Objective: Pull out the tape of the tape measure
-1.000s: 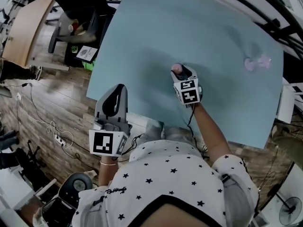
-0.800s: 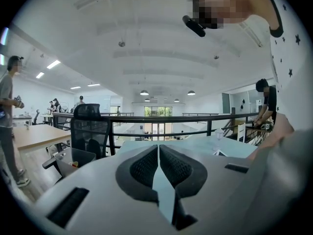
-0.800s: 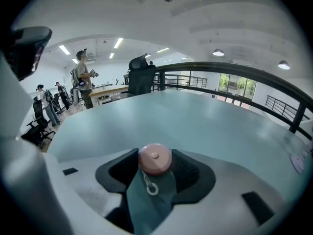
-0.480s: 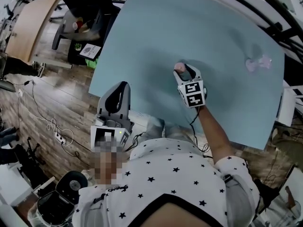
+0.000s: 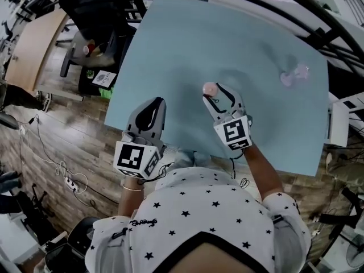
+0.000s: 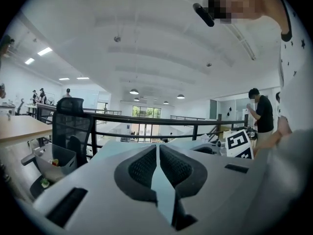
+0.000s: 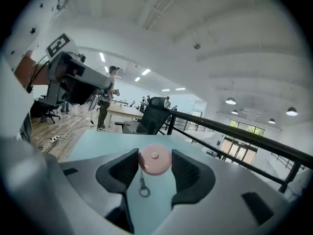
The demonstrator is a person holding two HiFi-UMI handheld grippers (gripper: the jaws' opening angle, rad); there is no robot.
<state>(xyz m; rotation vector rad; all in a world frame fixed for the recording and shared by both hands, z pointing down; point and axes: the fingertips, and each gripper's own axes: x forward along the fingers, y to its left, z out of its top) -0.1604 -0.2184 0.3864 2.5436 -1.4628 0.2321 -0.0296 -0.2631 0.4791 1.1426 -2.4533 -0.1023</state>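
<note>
My right hand-held gripper (image 5: 218, 94) clamps the small round pink tape measure (image 7: 155, 160) by its rim, its metal pull ring (image 7: 144, 192) dangling free. My left hand-held gripper (image 6: 158, 153) is pinched shut and empty. Beyond lies the pale blue surface (image 5: 187, 50). A skewed tug on the ring could, I judge, twist the smooth case out of the pads.

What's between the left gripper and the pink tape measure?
Only bare blue table separates the left gripper from the tape measure, which the right gripper holds; the head view shows it.
</note>
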